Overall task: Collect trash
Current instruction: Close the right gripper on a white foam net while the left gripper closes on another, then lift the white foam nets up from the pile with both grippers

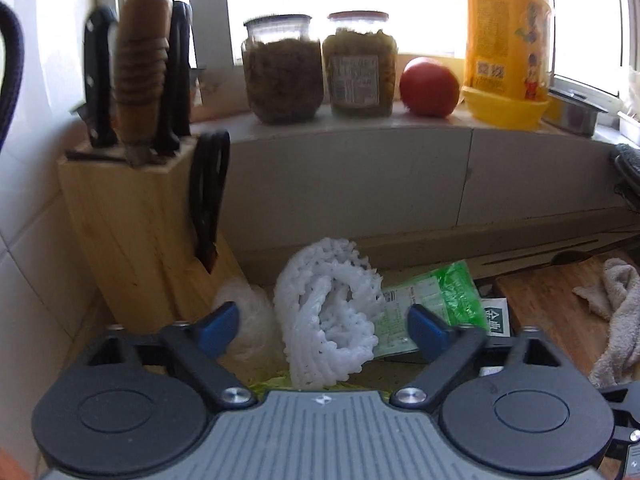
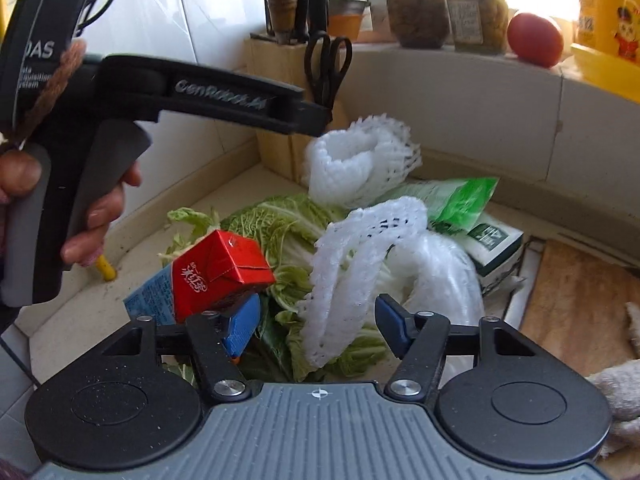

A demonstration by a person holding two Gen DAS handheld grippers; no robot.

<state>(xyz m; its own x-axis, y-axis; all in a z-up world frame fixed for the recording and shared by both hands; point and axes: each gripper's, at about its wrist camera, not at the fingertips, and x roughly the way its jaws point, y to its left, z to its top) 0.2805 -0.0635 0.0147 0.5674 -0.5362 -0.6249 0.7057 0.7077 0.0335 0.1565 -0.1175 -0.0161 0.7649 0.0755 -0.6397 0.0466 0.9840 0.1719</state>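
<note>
While trash is lying heaped in a kitchen counter corner, a person is holding a two-finger tool in each hand. The left gripper is standing open around a white foam net; the net is sitting between the blue fingers, neither pad pressing it. The right gripper is likewise open around a second foam net draped over cabbage leaves, with a red carton resting against its left finger. To grasp well, each tool is probably needing to squeeze gently at the net's thick rolled part, keeping the carton and leaves out of the bite.
</note>
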